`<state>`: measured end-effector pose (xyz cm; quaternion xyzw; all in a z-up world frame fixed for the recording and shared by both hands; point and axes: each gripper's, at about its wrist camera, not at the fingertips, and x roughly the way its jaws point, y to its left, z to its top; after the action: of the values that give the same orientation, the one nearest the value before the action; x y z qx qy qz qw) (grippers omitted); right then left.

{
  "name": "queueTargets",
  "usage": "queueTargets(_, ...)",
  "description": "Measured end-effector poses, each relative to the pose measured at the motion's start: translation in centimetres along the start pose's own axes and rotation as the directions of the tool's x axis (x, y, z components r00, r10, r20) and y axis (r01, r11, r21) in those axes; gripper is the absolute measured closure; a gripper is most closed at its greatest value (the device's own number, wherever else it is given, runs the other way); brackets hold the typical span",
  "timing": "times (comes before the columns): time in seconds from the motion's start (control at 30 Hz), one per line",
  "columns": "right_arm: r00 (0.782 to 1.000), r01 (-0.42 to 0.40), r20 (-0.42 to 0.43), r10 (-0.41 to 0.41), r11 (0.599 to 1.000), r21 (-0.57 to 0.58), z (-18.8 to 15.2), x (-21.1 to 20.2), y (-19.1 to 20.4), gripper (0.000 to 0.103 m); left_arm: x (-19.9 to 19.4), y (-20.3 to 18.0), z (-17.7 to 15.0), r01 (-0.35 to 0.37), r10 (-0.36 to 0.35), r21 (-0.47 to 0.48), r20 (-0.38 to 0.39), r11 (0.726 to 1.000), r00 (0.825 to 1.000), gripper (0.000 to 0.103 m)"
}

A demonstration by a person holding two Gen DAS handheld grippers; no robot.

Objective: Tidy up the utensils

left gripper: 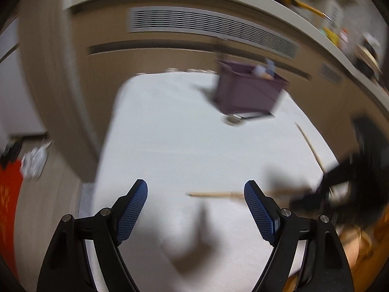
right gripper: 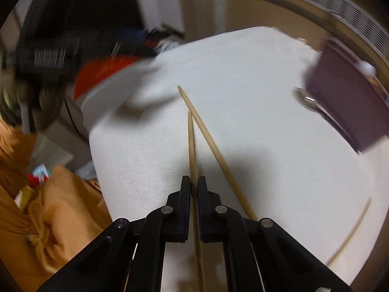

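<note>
My right gripper (right gripper: 193, 182) is shut on a wooden chopstick (right gripper: 191, 141) that points forward above the white table (right gripper: 243, 77). A second chopstick (right gripper: 214, 146) lies on the table just to its right, and a third (right gripper: 352, 231) lies near the right edge. A purple utensil bin (right gripper: 347, 102) stands at the far right with a metal spoon (right gripper: 313, 104) lying against its base. My left gripper (left gripper: 195, 187) is open and empty above the table. In the left wrist view the bin (left gripper: 245, 92) holds a few utensils, and the right gripper (left gripper: 313, 194) holds its chopstick (left gripper: 211, 195).
A beige cabinet with a vent grille (left gripper: 209, 29) stands behind the table. An orange cloth (right gripper: 48, 214) lies at the table's left side, with a red object (right gripper: 102, 73) and dark clutter beyond.
</note>
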<state>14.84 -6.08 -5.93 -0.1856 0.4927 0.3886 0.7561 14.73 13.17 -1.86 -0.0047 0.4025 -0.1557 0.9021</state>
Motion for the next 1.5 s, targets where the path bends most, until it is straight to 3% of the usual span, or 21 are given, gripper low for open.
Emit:
queueTargets(0.13,0.997,0.022,0.072,-0.034,0.987,0.162,-1.6,-3.5,-5.0,0.098,1.7,-5.2,-0.4,0.074,-0.061,0.233,-0.064,0.97,0.996,0.021)
queueTargets(0.27,0.991,0.072,0.092,-0.101,0.957,0.281,-4.1,-5.4,-8.6,0.098,4.7,-10.2,-1.0,0.133,-0.065,0.431,-0.17,0.893,0.983,0.021)
queueTargets(0.33,0.988,0.108,0.074,-0.136,0.949,0.295,-5.1,-5.3,-9.0,0.098,5.7,-11.2,-1.1,0.137,-0.048,0.466,-0.198,0.874,0.979,0.021)
queueTargets(0.4,0.99,0.11,0.056,-0.13,0.955,0.274,-5.6,-4.6,-8.0,0.097,6.7,-11.6,-0.6,0.124,-0.023,0.474,-0.213,0.872,0.977,0.021)
queueTargets(0.5,0.995,0.067,0.058,-0.079,0.98,0.19,-5.4,-3.3,-5.4,0.092,7.0,-10.2,0.5,0.087,-0.004,0.403,-0.203,0.911,0.979,0.021)
queueTargets(0.6,0.998,0.03,0.057,-0.038,0.991,0.128,-4.2,-1.7,-3.1,0.074,6.6,-8.1,1.3,0.045,0.011,0.298,-0.181,0.954,0.983,0.021)
queueTargets(0.73,0.998,0.055,0.034,-0.058,0.995,0.08,-2.8,0.5,-1.8,0.074,5.7,-5.9,0.9,0.018,0.019,0.227,-0.163,0.974,0.986,0.021)
queueTargets(0.87,0.992,0.128,-0.008,-0.127,0.991,0.045,-2.1,1.9,-1.3,0.097,5.7,-5.1,0.2,0.018,0.022,0.23,-0.171,0.973,0.985,0.021)
queueTargets(1.0,0.994,0.101,0.023,-0.104,0.987,0.124,-2.6,0.1,-2.8,0.097,6.1,-6.2,-0.3,0.078,-0.019,0.301,-0.196,0.95,0.98,0.021)
queueTargets(1.07,0.994,0.086,0.049,-0.097,0.976,0.199,-3.1,-1.5,-4.5,0.097,6.4,-7.7,-0.6,0.13,-0.049,0.373,-0.218,0.919,0.975,0.021)
queueTargets(1.2,0.985,0.117,0.081,-0.152,0.935,0.336,-5.1,-4.0,-8.2,0.097,8.0,-11.5,-0.9,0.163,-0.02,0.539,-0.261,0.827,0.965,0.021)
queueTargets(1.27,0.985,0.11,0.078,-0.152,0.915,0.388,-6.2,-4.5,-9.4,0.097,8.9,-12.8,-0.8,0.177,-0.012,0.568,-0.283,0.804,0.959,0.024)
queueTargets(1.37,0.985,0.091,0.093,-0.142,0.907,0.412,-7.5,-5.1,-10.5,0.097,11.0,-14.0,-0.1,0.166,0.036,0.59,-0.316,0.79,0.948,0.038)
queueTargets(1.5,0.984,0.073,0.119,-0.131,0.911,0.405,-8.5,-5.4,-9.9,0.091,12.2,-13.9,1.0,0.147,0.05,0.567,-0.317,0.81,0.947,0.039)
